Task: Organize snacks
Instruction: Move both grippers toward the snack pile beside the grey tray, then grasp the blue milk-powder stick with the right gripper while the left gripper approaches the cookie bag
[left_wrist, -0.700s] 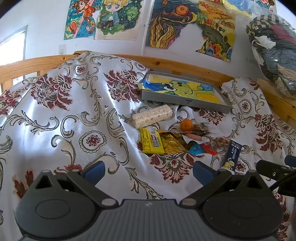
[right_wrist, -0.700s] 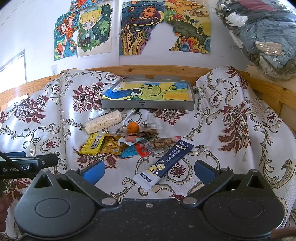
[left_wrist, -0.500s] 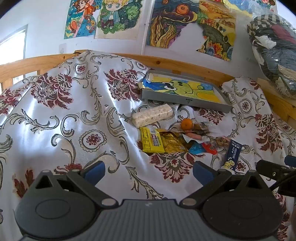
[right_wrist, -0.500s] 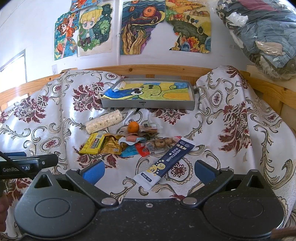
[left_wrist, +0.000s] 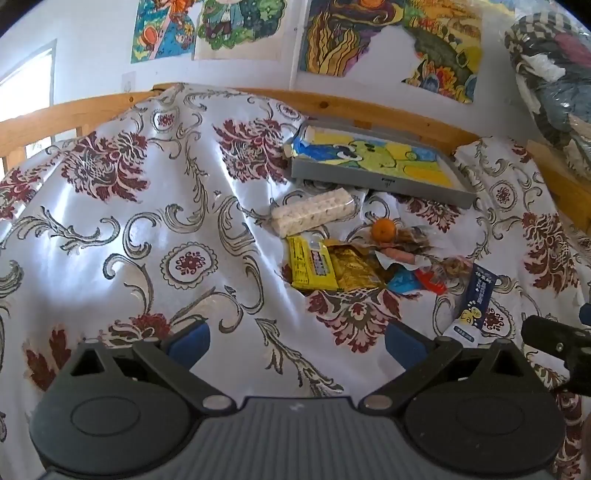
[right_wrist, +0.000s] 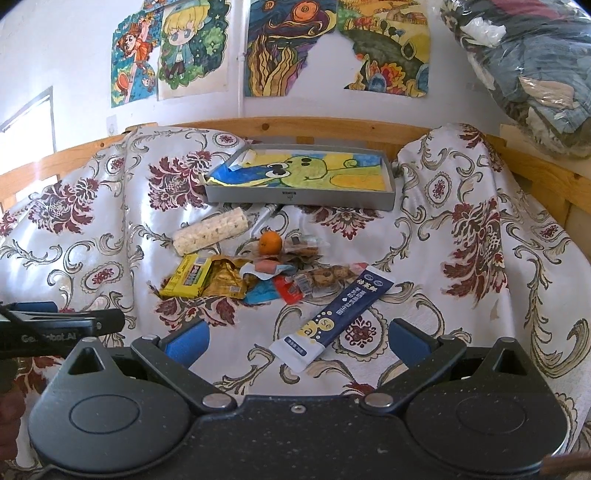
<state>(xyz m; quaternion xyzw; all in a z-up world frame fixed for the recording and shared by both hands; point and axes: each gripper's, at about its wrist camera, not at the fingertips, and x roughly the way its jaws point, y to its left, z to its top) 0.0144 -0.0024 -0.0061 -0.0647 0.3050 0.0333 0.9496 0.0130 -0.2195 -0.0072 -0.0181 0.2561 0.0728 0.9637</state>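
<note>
While both of my claws hang spread and empty over the flowered bedspread (right_wrist: 461, 192), nothing has been picked up yet, and the snacks lie in a loose heap ahead of me. My left claw (left_wrist: 295, 339) has only cloth between its fingers; the heap sits at about one o'clock from it, well apart. Reading the heap from left to right in the right wrist view: a pale puffed-rice roll (right_wrist: 210, 232) at the upper left, a yellow packet (right_wrist: 186, 277) touching a gold wrapper (right_wrist: 225, 278), a small orange (right_wrist: 270, 243) above them, crumpled red and blue wrappers, then a long navy sachet (right_wrist: 332, 317). Beyond them all, at twelve o'clock, stands the grey tray (right_wrist: 299, 194), lined with a cartoon drawing, which I take to be where the snacks belong. My right claw (right_wrist: 298, 341) is the nearer one: the navy sachet lies just ahead of it at twelve o'clock, its white end between my fingers in view. Its long axis runs from seven to one o'clock, so I judge a slight wrist turn would let me close across its narrow width.
</note>
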